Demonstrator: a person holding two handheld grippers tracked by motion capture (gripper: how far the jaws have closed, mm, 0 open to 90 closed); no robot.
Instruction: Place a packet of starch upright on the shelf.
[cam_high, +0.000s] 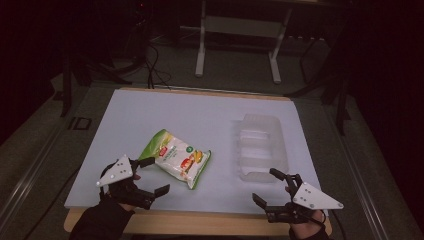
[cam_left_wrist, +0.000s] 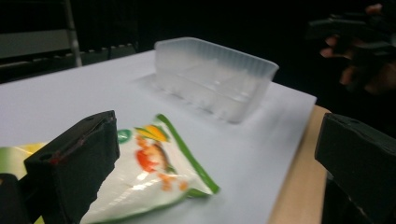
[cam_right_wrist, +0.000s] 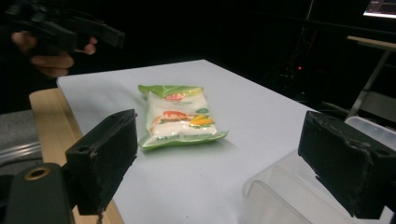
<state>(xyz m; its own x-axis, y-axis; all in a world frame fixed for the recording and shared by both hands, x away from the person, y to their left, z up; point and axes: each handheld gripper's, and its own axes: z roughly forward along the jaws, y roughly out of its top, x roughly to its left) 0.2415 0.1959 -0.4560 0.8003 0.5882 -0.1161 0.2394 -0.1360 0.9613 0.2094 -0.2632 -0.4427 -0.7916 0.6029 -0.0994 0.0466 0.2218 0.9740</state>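
Note:
A white and green snack bag lies flat on the white table sheet, left of centre. A clear plastic tray with compartments sits to its right. My left gripper is open at the bag's left end, one jaw beside the bag's edge, nothing between the jaws. Near the front edge, my right gripper is open too, just in front of the tray's near corner and holding nothing.
The white sheet covers a wooden tabletop whose bare front strip shows along the near edge. A metal table frame stands on the dark floor beyond. Cables trail at the back left.

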